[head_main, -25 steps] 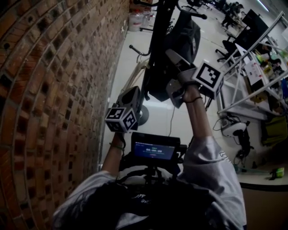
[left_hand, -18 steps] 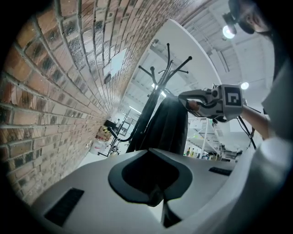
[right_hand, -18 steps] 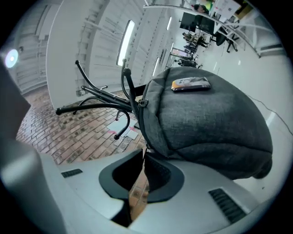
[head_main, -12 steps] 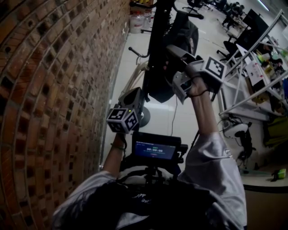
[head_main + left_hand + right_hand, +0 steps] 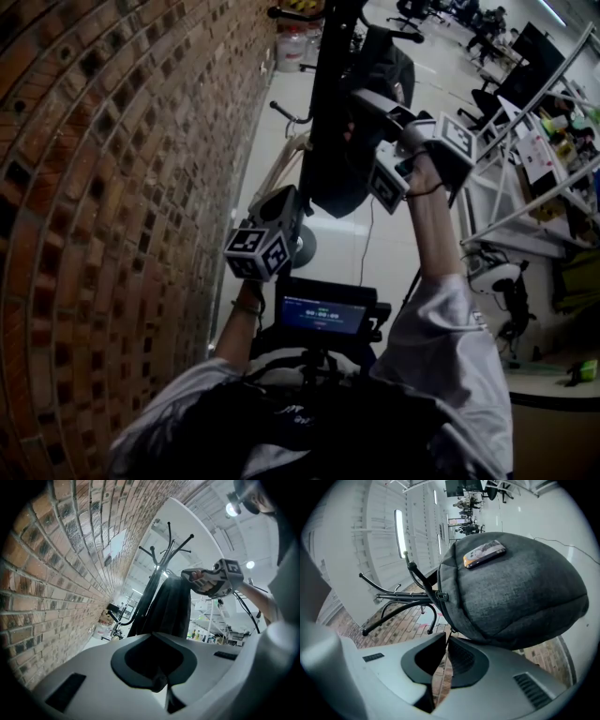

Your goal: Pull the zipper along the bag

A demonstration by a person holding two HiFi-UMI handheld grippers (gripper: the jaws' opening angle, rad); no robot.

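Bag [image 5: 339, 183] hangs off the rack [image 5: 328, 56] at top centre of the head view, with the brick wall [image 5: 112, 187] filling the left. The right hand-held gripper [image 5: 361, 97] is up against the bag's side, and in its own view its jaws [image 5: 445, 637] are pinched on the thin zip pull [image 5: 447, 642] under the grey bag [image 5: 520, 588]. The left hand-held gripper [image 5: 293, 199] sits lower, at the bag's bottom edge, clenched [image 5: 155, 637]. I can't tell whether fabric is caught there.

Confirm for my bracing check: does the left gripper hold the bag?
No, the left gripper's jaws meet on nothing, and the bag hangs from the rack beyond them.
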